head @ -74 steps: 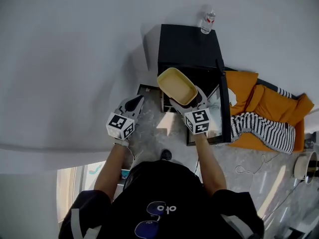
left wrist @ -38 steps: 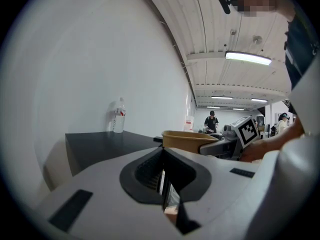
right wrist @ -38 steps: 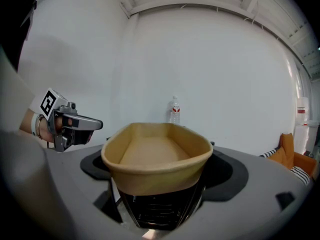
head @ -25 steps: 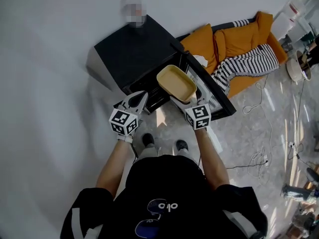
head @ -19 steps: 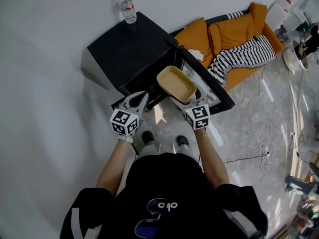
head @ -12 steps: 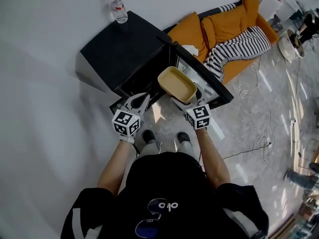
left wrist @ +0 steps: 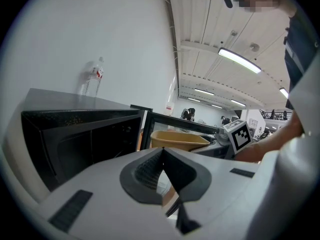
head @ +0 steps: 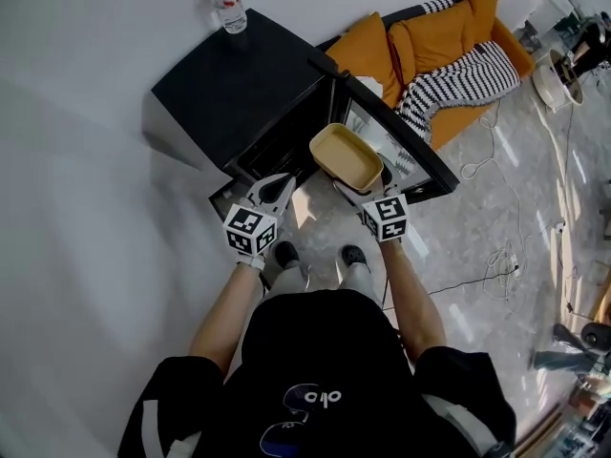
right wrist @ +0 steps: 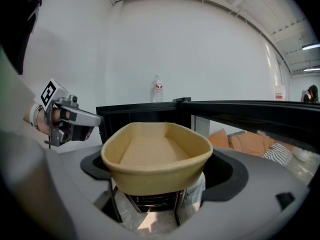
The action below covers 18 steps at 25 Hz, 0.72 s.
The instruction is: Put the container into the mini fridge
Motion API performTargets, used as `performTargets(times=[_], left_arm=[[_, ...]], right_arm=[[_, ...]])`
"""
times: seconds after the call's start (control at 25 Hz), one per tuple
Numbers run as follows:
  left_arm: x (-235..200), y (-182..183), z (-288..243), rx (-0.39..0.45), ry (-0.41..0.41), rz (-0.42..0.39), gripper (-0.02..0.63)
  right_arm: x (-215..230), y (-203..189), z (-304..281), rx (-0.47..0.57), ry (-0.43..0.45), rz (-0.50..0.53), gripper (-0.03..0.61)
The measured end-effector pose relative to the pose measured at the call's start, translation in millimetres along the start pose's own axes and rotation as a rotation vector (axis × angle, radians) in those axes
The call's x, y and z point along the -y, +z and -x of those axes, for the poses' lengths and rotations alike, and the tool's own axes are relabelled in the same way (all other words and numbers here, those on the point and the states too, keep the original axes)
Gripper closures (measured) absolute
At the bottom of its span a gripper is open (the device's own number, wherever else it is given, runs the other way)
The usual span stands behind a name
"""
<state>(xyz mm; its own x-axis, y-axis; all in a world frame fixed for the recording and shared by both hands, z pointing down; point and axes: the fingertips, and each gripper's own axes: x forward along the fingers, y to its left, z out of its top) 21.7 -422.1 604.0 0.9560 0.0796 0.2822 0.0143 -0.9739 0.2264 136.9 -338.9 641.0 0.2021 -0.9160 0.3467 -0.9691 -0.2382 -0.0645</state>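
the tan container (head: 346,156) is gripped by its near end between the jaws of the right gripper (head: 363,187) and is held in the air just in front of the open mini fridge (head: 229,84), beside its swung-out door (head: 396,146). the jaws of the left gripper (head: 279,187) are pressed together with nothing between them, left of the container and near the fridge's opening. a water bottle (head: 227,6) is stood on the far corner of the fridge top. orange cushions (head: 430,41) are seen to the right of the fridge.

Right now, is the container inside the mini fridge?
No, the right gripper holds the container in the air in front of the open mini fridge, outside its dark interior.
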Motion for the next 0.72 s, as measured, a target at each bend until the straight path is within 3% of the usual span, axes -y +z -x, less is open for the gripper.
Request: performTargets(times=[0.72], left_arm=[[-54.8,-17.7,2.8,-0.009,0.087,0.015,0.612]], right_arm=[[-35.2,-2.5,-142.6,0.025,0.113,0.042,0.049]])
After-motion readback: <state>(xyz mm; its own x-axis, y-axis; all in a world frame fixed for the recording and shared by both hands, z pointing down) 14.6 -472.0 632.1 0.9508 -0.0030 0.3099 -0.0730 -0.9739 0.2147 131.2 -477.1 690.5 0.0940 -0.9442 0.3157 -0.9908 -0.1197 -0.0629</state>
